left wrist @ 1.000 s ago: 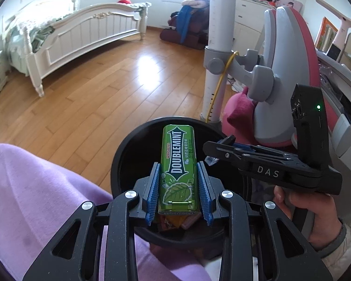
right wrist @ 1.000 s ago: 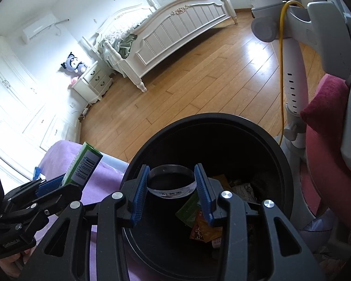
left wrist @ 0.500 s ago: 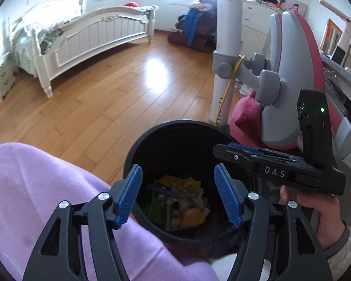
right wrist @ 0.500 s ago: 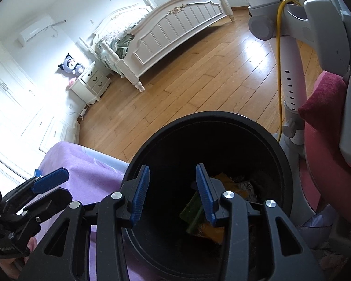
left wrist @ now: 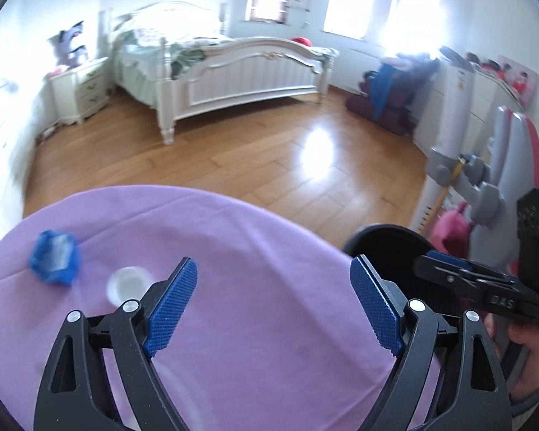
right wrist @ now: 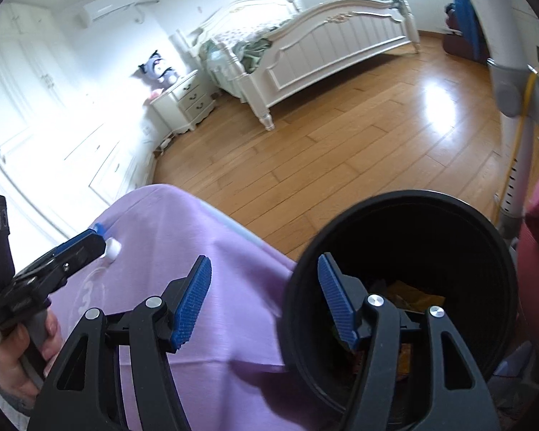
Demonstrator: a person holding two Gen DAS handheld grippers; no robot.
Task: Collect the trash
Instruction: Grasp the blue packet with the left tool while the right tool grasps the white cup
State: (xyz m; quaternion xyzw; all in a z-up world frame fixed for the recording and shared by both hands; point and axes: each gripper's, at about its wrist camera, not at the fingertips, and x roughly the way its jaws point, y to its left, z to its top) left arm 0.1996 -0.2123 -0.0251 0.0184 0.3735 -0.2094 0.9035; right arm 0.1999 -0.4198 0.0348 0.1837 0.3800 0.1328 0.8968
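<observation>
Both tools have swung from above the black bin (right wrist: 406, 280) to the purple-covered surface (left wrist: 251, 287). Left tool (left wrist: 273, 305) and right tool (right wrist: 266, 301) have just been opening, nothing between them. Blue wrapper (left wrist: 54, 262) and what looks like a white cap (left wrist: 127, 283) lie left of the bin.

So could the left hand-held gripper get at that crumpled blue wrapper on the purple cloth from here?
Probably yes. The left hand-held gripper stands open and empty, and the blue wrapper lies in the open on the purple cloth. Only a small white cap sits nearby.
</observation>
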